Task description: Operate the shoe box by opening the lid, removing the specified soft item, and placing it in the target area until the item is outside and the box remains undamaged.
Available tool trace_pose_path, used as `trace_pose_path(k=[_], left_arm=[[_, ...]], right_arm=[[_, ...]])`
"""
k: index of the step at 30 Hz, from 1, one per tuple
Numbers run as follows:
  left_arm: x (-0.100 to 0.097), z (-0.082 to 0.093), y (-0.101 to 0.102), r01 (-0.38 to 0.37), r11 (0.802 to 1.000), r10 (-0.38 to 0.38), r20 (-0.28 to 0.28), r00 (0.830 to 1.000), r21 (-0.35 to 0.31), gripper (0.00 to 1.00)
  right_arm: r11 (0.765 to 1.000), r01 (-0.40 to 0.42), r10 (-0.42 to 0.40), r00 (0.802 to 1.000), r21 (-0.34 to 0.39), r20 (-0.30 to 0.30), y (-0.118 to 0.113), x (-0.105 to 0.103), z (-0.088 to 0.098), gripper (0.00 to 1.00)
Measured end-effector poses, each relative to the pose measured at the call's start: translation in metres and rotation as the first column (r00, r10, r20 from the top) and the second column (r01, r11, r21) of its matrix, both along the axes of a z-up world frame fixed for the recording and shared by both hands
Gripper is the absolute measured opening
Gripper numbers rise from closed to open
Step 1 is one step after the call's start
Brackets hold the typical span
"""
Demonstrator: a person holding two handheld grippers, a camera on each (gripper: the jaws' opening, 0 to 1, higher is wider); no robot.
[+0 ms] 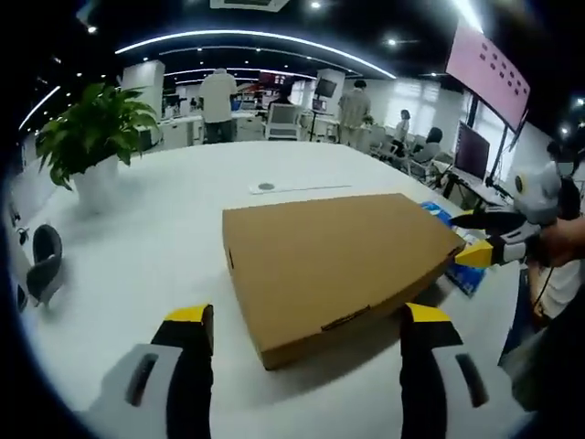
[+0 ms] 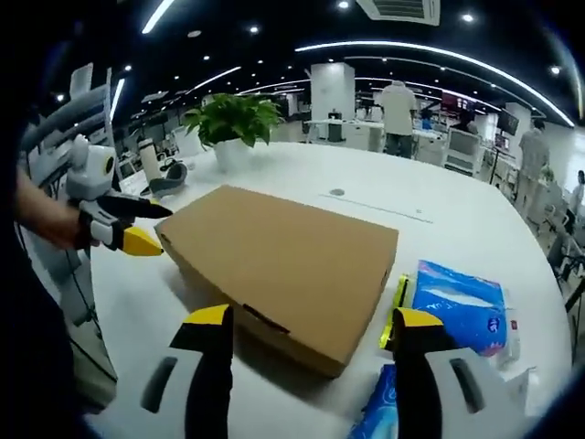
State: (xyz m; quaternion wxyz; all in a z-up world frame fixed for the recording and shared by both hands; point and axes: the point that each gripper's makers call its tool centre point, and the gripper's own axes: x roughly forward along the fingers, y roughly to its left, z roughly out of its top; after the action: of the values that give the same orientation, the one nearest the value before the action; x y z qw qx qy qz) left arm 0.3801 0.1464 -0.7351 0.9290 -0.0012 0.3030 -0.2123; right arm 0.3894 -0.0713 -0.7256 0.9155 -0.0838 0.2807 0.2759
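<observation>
A flat brown cardboard shoe box [image 1: 338, 265] lies shut on the white table [image 1: 164, 238], lid down. My left gripper [image 1: 306, 320] stands open just short of the box's near corner, one yellow-tipped jaw on either side. My right gripper [image 1: 455, 240] comes in from the right, open at the box's right corner. In the right gripper view the box [image 2: 283, 265] lies ahead of my right gripper [image 2: 311, 318], whose jaws straddle its near edge. My left gripper [image 2: 164, 230], held in a hand, is open at the box's left corner. The soft item is hidden.
Blue plastic packets [image 2: 462, 306] lie on the table right of the box, another [image 2: 379, 412] near my right jaw. A potted plant [image 1: 91, 128] and a black headset [image 1: 44, 261] stand near the table's left edge. People and desks are far behind.
</observation>
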Motion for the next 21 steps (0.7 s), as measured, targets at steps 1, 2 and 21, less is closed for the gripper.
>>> trace_pose_path(k=[1, 2, 21], left_arm=[[-0.001, -0.002, 0.000, 0.000, 1.000, 0.000, -0.003, 1.000, 0.006, 0.80], [-0.001, -0.003, 0.000, 0.004, 1.000, -0.004, -0.003, 1.000, 0.014, 0.79], [0.002, -0.017, -0.007, 0.005, 0.995, -0.002, -0.024, 1.000, 0.095, 0.65]], right_arm=[[1.000, -0.002, 0.002, 1.000, -0.004, 0.001, 0.001, 0.000, 0.000, 0.70], [1.000, -0.003, 0.003, 1.000, -0.013, -0.001, 0.001, 0.001, -0.002, 0.70], [0.994, -0.016, 0.014, 1.000, -0.107, -0.013, 0.001, 0.002, -0.014, 0.63]])
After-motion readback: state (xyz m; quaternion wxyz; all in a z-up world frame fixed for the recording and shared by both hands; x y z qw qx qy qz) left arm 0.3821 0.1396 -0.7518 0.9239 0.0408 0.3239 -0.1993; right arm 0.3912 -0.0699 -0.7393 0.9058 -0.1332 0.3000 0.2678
